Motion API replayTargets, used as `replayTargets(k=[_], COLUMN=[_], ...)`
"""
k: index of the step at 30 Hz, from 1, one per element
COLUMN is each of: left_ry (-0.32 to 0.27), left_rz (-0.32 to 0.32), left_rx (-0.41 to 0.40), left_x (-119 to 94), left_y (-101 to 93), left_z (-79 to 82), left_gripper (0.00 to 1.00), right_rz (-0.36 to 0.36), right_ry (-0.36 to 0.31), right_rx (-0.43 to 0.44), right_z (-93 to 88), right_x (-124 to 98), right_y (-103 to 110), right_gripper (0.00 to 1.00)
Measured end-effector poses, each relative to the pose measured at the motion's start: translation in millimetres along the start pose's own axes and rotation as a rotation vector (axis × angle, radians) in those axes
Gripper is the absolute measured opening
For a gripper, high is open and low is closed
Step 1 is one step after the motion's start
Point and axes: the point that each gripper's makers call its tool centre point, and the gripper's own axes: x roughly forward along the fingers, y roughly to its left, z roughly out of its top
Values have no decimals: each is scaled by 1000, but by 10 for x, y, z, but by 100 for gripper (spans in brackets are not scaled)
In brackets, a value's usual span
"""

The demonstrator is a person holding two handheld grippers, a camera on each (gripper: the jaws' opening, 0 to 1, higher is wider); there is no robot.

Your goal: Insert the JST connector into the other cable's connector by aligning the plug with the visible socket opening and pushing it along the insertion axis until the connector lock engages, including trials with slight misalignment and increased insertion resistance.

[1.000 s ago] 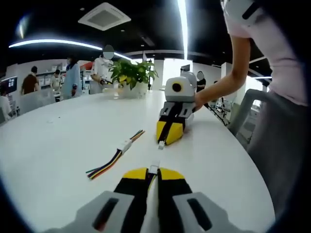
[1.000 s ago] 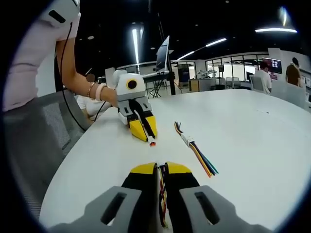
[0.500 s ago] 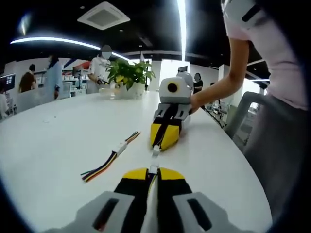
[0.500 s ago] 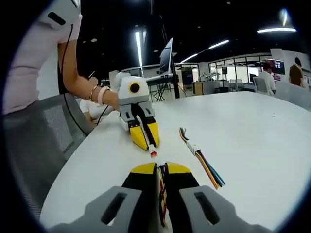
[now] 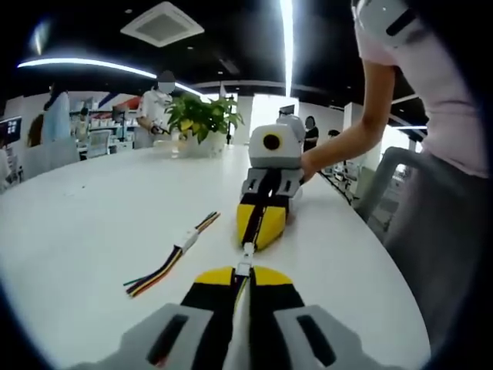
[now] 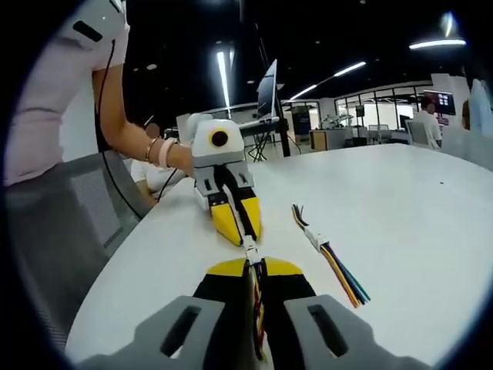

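On the white tabletop: your two yellow-tipped grippers meet nose to nose, and a spare cable lies off to one side.

Left gripper: your jaws are pressed together on a small white JST connector, which sticks out past the yellow tips. In the right gripper view the same gripper comes in from the left, held by your hand.

Right gripper: your jaws are drawn narrow around a bundle of thin coloured wires running back between them; the white mating connector sits at the tips. In the left gripper view this gripper points toward the camera.

Connectors: the two white housings touch end to end, in line between the opposed tips. Whether the lock has engaged cannot be told at this size.

Spare cable: a multicoloured ribbon of wires with a white connector block midway lies flat on the table, well apart from both grippers; it also shows in the right gripper view.

Background: a green potted plant stands at the table's far edge.
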Motion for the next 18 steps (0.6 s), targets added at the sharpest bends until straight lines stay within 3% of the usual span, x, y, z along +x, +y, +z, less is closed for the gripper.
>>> replayTargets(k=[18], left_ry=[21], left_rz=[-9], left_rx=[13], left_x=[1], left_y=[-18], left_z=[-41], left_gripper=[0], right_rz=[3], right_ry=[19], right_rx=[8], right_z=[-59], right_x=[-6], right_y=[-19], right_gripper=[3])
